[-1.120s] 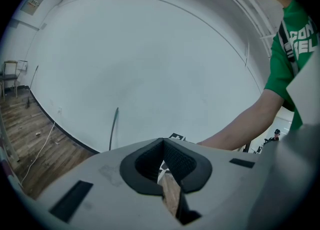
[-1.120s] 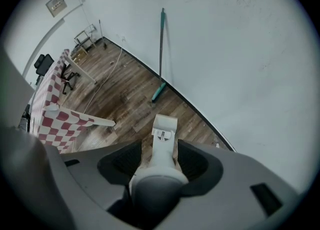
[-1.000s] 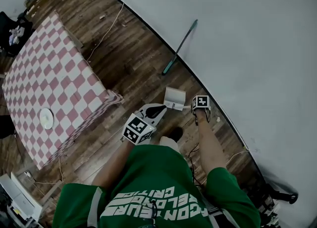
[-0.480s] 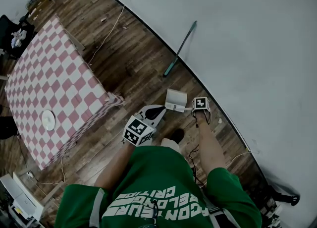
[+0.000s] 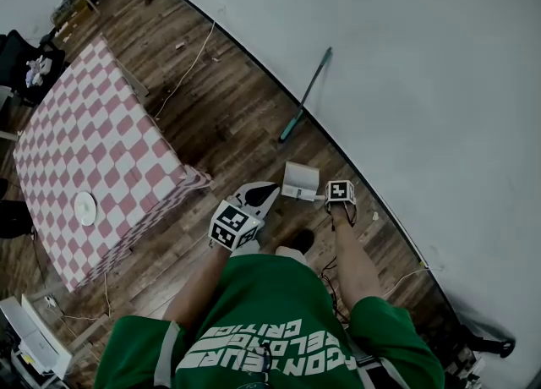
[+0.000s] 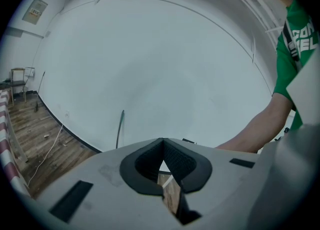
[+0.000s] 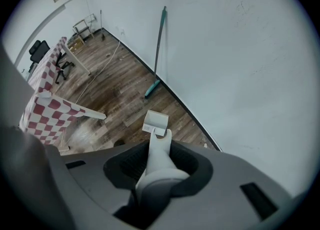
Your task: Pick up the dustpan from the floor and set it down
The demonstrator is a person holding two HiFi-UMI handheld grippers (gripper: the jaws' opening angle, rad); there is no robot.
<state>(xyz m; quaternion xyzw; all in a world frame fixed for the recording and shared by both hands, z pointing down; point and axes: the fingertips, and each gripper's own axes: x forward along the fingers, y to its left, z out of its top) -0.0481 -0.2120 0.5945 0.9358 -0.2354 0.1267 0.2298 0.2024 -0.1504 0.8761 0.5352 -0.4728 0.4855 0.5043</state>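
A white dustpan lies on the wooden floor near the wall. Its handle runs back between the jaws of my right gripper, which points straight down at the floor. Those jaws are closing, and the pads sit against both sides of the handle. In the right gripper view the pan shows just beyond the fingertips. My left gripper hovers to the left of the dustpan, its tips together with nothing between them.
A broom with a teal head leans against the white wall beyond the dustpan. A table with a red-and-white checked cloth carries a white plate. A cable trails along the floor by the wall.
The head view has drifted a little. My right gripper has edged slightly closer along the dustpan's handle. The left gripper has stayed where it was.
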